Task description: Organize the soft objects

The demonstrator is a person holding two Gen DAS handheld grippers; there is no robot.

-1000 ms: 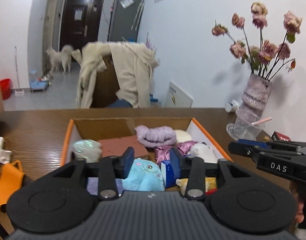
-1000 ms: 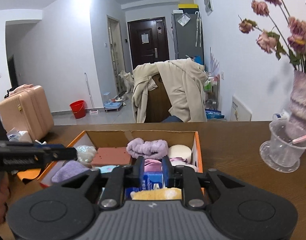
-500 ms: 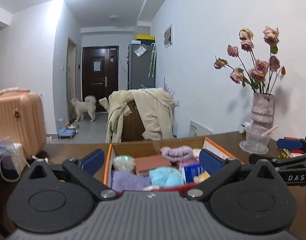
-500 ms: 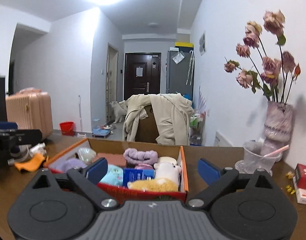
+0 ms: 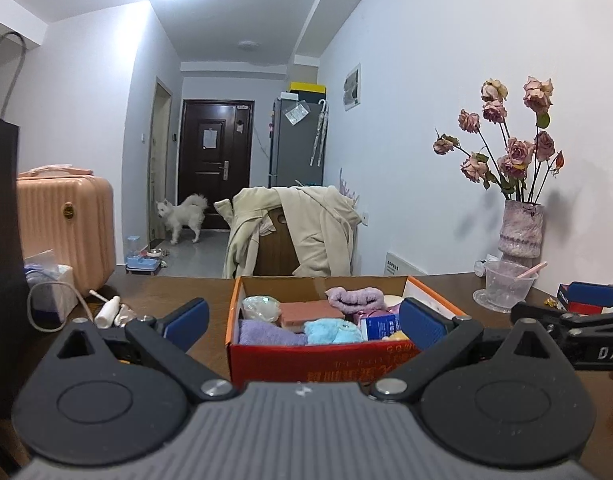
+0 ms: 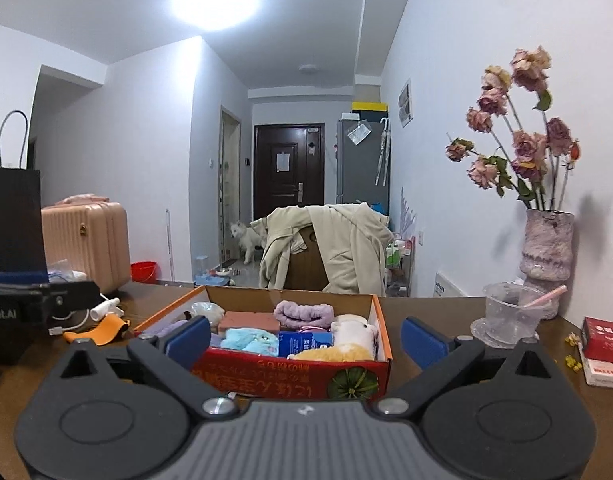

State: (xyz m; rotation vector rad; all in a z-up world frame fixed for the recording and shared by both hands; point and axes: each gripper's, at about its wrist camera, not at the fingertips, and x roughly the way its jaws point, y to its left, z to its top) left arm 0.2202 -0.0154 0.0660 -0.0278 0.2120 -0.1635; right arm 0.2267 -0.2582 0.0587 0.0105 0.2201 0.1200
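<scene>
An orange-red cardboard box [image 5: 306, 354] [image 6: 306, 372] stands on the brown table, filled with soft things: a light blue plush [image 5: 332, 330] [image 6: 250, 338], a purple headband [image 5: 354, 296] [image 6: 304, 312], a lilac cloth [image 5: 266, 332], a pink sponge block [image 5: 310, 312], a yellow plush [image 6: 334, 354] and a white plush [image 6: 352, 330]. My left gripper [image 5: 304, 318] is open and empty, drawn back in front of the box. My right gripper [image 6: 306, 334] is open and empty, also in front of the box.
A vase of dried roses [image 5: 520, 228] [image 6: 548, 248] and a plastic cup [image 5: 504, 284] [image 6: 510, 314] stand at the right. A red and white box [image 6: 602, 348] lies far right. An orange cloth [image 6: 98, 330], white tube [image 5: 106, 312] and black bag [image 6: 10, 216] are at the left.
Both grippers opened and let go of the soft things inside the box, then pulled back and levelled out, so the whole box now shows in front of them.
</scene>
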